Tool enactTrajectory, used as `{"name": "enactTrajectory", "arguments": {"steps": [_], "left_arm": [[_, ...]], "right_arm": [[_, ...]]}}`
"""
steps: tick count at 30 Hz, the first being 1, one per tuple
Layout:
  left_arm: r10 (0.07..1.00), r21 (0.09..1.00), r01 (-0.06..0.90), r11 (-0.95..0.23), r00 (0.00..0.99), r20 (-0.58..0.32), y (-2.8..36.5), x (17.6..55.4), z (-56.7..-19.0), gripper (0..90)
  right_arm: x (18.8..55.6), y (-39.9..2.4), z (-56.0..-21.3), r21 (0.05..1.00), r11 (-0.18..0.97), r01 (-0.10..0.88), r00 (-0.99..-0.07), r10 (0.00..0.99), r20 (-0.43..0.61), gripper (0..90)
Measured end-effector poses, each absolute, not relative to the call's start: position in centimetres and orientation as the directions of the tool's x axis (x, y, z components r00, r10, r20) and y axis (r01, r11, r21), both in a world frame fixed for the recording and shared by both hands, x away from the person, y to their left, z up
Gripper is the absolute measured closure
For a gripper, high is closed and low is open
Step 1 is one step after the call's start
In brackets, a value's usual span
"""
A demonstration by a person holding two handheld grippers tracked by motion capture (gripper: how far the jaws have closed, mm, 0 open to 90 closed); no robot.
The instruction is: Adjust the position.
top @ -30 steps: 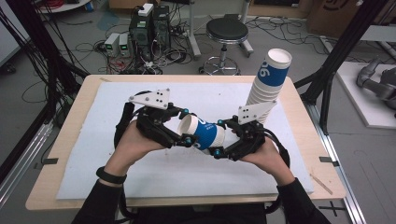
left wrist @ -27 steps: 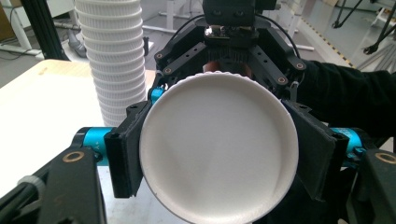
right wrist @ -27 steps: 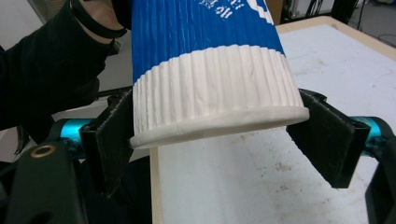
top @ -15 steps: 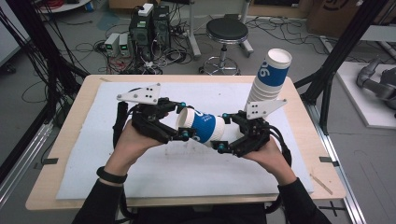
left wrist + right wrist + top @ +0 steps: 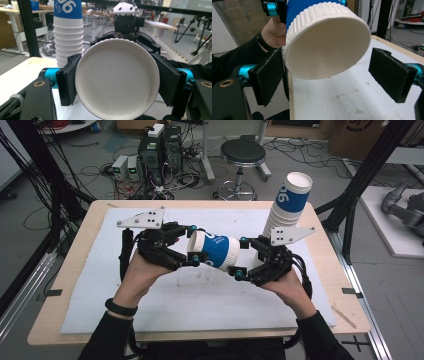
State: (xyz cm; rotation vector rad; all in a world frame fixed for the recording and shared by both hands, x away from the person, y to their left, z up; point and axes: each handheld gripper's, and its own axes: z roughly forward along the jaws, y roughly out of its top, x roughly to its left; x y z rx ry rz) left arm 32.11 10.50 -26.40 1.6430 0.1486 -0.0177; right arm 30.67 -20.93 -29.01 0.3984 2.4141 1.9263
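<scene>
A blue and white paper cup (image 5: 215, 251) lies level in the air above the white mat (image 5: 200, 300). My left gripper (image 5: 194, 243) is shut on its wide end, and both pads press the rim of the cup (image 5: 117, 80) in the left gripper view. My right gripper (image 5: 241, 257) is open around the narrow end, its jaws having just been opening. In the right gripper view the cup's base (image 5: 324, 47) sits between the pads (image 5: 393, 75). The right pad stands well clear, while the left pad is close beside the base.
A tall stack of matching cups (image 5: 287, 205) stands at the far right of the table (image 5: 65, 285), just behind my right gripper; the same stack (image 5: 67, 37) rises behind my left jaw. A stool (image 5: 243, 155) and electronics sit on the floor beyond.
The right gripper's jaws have spread apart off the cup's narrow end. The cup has stayed in the left gripper and now sits a little higher and more level.
</scene>
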Motion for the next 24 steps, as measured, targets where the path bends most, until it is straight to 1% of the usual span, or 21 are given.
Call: {"name": "enactTrajectory", "arguments": {"steps": [4,8,11,12,18,24], "left_arm": [[0.061,0.992,0.119,-0.039,0.991,-0.116,10.2,32.1,-26.6,28.7],[0.047,0.993,0.108,-0.045,0.993,-0.106,9.4,32.0,-26.7,28.7],[0.049,0.993,0.101,-0.057,0.994,-0.099,9.1,31.8,-26.8,28.7],[0.049,0.993,0.101,-0.056,0.994,-0.099,9.1,31.8,-26.8,28.7],[0.045,0.992,0.103,-0.066,0.994,-0.1,9.1,31.9,-26.9,28.7],[0.07,0.99,0.081,-0.114,0.995,-0.074,8.9,31.7,-26.9,27.1]], "right_arm": [[30.5,-20.7,-29.0,0.962,0.198,0.186,-0.966,0.217,0.141,13.3],[30.5,-20.5,-29.0,0.966,0.19,0.178,-0.969,0.202,0.14,13.4],[30.3,-20.4,-29.0,0.968,0.192,0.16,-0.971,0.205,0.119,13.9],[30.3,-20.5,-28.9,0.969,0.192,0.159,-0.973,0.197,0.12,16.2],[30.4,-20.8,-28.8,0.968,0.198,0.156,-0.975,0.187,0.119,17.8],[30.5,-20.9,-28.8,0.966,0.21,0.153,-0.975,0.19,0.113,18.2]]}}
